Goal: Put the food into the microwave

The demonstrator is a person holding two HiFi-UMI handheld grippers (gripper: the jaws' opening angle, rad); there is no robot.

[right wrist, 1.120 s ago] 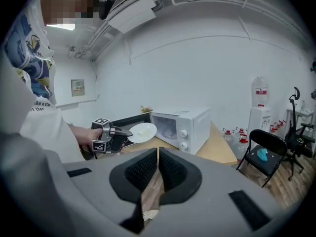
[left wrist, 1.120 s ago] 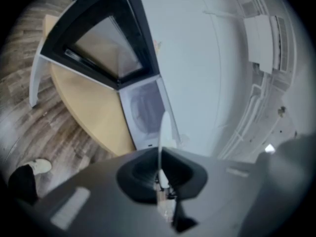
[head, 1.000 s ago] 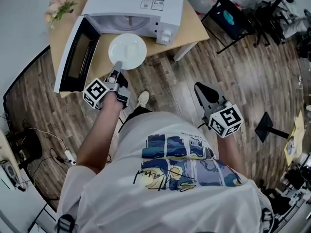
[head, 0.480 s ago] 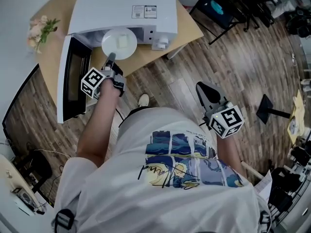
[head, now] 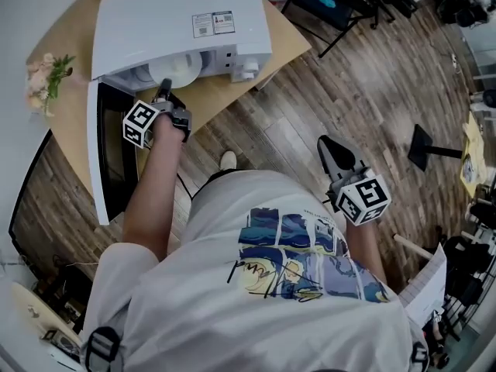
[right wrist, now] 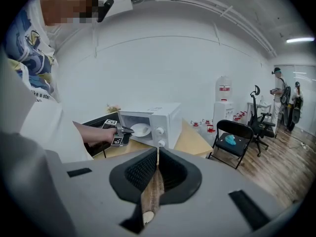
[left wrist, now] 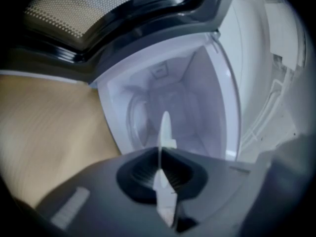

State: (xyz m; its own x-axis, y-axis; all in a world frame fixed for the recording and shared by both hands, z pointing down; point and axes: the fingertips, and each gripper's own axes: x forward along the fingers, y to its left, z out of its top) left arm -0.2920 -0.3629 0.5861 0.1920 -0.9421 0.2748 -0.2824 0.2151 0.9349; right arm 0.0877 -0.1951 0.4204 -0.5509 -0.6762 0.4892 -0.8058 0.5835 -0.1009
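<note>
Plate, clamped at its rim by the left gripper, should enter the microwave cavity level and centred.

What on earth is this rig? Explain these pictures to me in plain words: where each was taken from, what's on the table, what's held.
There is no robot here. A person holds a two-jaw gripper in each hand. The head view comes from a camera on the person's head, looking down over their shirt. The other two views come from a camera on each gripper, looking along its jaws.

On the table stands a white microwave with its door open, and some flowers sit near one edge. The left gripper is shut on the rim of a white plate, held at the microwave's opening. What lies on the plate is hard to make out. The right gripper is shut and empty, held over the wooden floor beside the person.
</note>
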